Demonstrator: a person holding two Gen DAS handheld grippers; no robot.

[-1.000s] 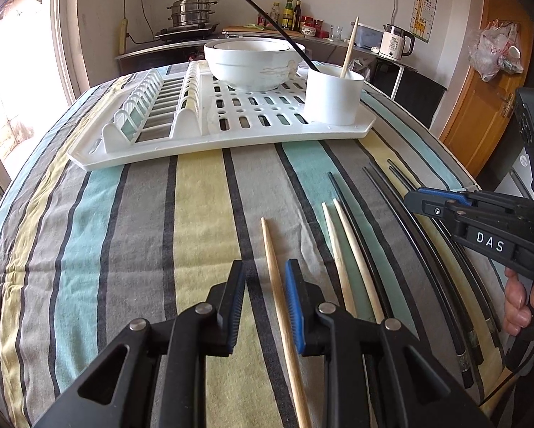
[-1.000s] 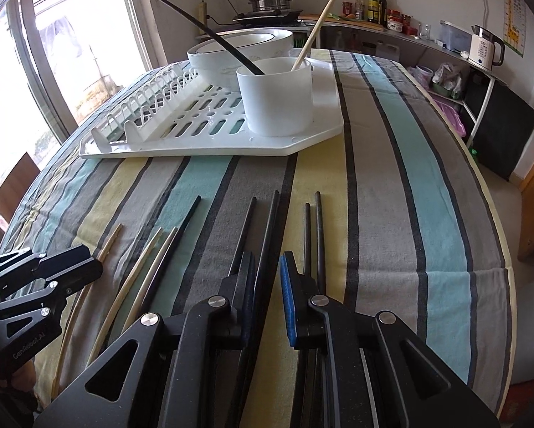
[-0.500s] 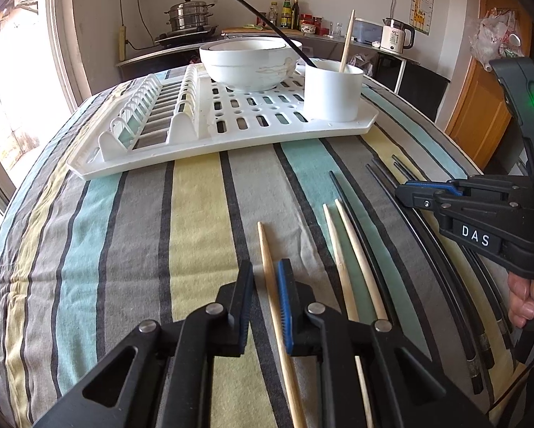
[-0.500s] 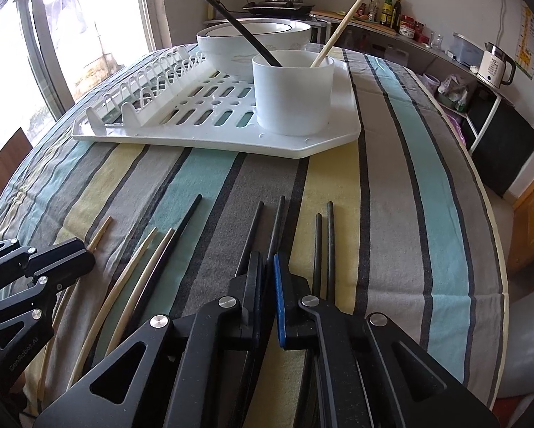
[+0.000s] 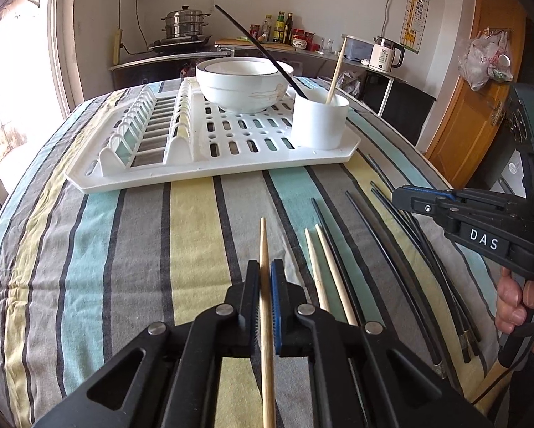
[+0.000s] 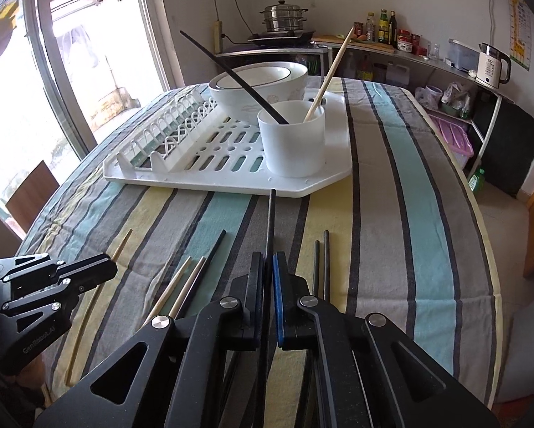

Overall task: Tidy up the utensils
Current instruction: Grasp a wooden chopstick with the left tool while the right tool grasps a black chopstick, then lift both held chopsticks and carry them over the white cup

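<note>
We count four wooden chopsticks (image 5: 265,249): one in the left gripper (image 5: 266,278), two lying at two o'clock of it, and one standing in the white cup (image 5: 318,125). Black chopsticks (image 6: 271,221) come to six, as far as we can tell: one in the right gripper (image 6: 268,267), one in the cup, four on the cloth. At twelve o'clock we count one cup, one drying rack (image 5: 195,164) and one white bowl (image 5: 242,89), perhaps a second nested inside. Grippers: two.
</note>
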